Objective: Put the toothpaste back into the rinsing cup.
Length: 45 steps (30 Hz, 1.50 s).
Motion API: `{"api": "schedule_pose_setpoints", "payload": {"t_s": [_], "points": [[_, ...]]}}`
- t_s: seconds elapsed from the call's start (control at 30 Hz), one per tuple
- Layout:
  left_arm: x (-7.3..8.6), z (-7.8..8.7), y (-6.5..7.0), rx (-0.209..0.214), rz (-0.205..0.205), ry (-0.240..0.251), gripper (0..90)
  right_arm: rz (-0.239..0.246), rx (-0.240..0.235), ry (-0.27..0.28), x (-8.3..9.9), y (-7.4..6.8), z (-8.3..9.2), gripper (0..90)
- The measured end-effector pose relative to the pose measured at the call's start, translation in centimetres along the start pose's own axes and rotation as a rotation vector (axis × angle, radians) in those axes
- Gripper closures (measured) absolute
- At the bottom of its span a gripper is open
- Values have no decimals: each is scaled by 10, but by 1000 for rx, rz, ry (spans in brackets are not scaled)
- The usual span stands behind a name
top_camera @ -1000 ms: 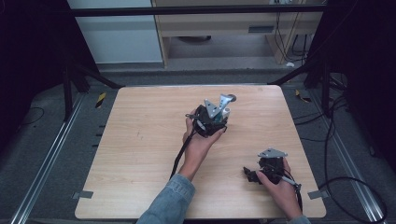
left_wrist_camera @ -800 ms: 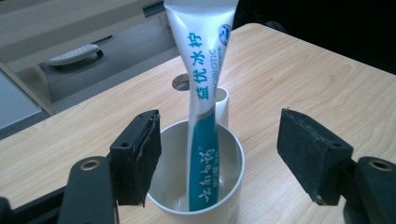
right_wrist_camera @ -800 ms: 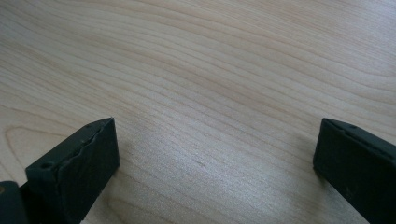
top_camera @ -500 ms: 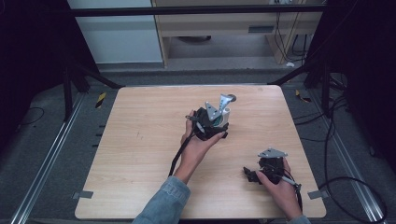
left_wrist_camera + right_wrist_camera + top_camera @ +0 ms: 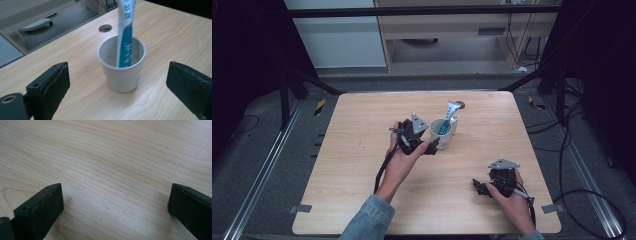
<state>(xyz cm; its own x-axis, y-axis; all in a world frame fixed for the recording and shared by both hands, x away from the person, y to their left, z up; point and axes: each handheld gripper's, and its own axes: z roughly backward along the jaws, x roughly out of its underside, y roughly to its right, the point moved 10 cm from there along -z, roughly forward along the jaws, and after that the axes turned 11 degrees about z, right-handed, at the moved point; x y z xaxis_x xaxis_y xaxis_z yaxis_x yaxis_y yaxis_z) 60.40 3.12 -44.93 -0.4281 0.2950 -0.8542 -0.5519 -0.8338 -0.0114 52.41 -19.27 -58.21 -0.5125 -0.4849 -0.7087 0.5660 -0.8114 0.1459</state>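
A pale grey cup [image 5: 441, 134] [image 5: 122, 72] stands upright near the middle of the wooden table [image 5: 362, 125]. A white and teal toothpaste tube [image 5: 451, 112] [image 5: 125, 37] stands in it and leans against its rim. My left gripper [image 5: 432, 145] [image 5: 120, 75] sits just left of the cup. Its jaws have just been opening and now stand wide, clear of the cup's sides, with nothing pressed between the pads. My right gripper [image 5: 479, 187] [image 5: 115, 195] rests open at the front right over bare wood.
A round cable hole [image 5: 460, 105] [image 5: 105, 28] lies in the tabletop behind the cup. Beyond the table's far edge is a low shelf [image 5: 452, 30]; cables trail on the floor at right. Dark frame bars stand on both sides.
The left gripper has let go of the cup and drawn back leftward and toward the person. The cup with the tube now stands free. The right gripper has stayed put.
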Motion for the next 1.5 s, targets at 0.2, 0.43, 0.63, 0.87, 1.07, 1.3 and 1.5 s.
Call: {"api": "schedule_pose_setpoints", "payload": {"t_s": [0.2, 0.43, 0.63, 0.87, 1.07, 1.3, 1.5], "points": [[21, 14, -27, -38, 16, -22, 42, 1, 0, 1, 0, 0, 0, 5], [44, 22, -58, -72, 73, -40, 48, -11, -5, -1, 0, -1, 0, 5], [58, 28, -81, -104, 92, -70, 49, -8, -3, -1, 0, -1, 0, 5], [88, 36, -118, -146, 149, -136, 50, -8, -3, -1, 0, -1, 0, 5], [111, 43, -150, -193, 203, -179, 54, -8, -4, -1, 0, -1, 0, 5], [132, 44, -171, -218, 239, -221, 56, -8, -3, -1, 0, -1, 0, 5], [147, 44, -186, -250, 265, -253, 58, -8, -4, 0, 0, -1, 0, 5]]}}
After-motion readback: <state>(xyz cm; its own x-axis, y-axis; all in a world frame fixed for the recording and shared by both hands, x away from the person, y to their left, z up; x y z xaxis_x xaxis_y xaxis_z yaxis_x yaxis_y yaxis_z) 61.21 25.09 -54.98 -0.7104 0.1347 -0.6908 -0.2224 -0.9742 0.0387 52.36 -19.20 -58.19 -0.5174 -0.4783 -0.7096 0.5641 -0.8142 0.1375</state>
